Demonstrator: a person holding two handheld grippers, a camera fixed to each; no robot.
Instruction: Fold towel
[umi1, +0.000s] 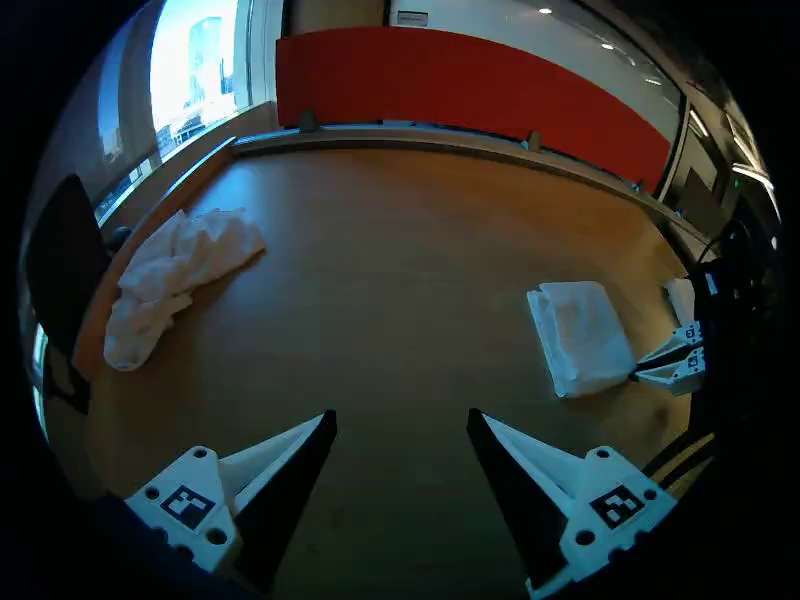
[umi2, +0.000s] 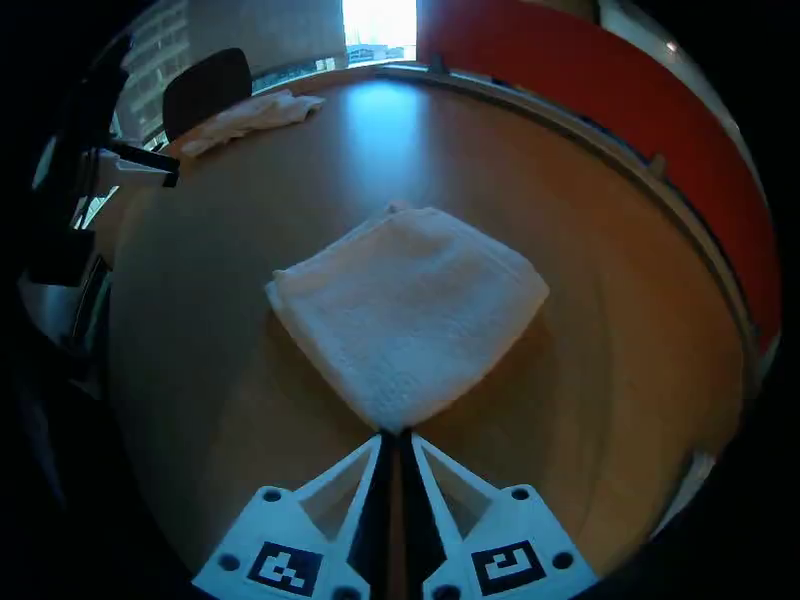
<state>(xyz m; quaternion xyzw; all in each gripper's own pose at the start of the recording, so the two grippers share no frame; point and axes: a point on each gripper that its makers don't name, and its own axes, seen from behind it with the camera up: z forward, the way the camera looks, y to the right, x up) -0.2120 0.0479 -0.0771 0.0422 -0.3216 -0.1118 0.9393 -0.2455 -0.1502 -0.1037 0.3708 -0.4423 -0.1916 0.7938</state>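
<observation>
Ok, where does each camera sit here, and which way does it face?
Left gripper view: rides the left gripper, facing across the table toward the red wall; own fingers open, right gripper far right.
Right gripper view: rides the right gripper, looking down on the folded towel; own fingers shut at its near corner.
Shared: the folded towel, the crumpled towel and the table.

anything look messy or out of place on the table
Yes: a crumpled towel lies in a heap by the table edge near the chair, unlike the folded towel, which sits flat and neat.
</observation>
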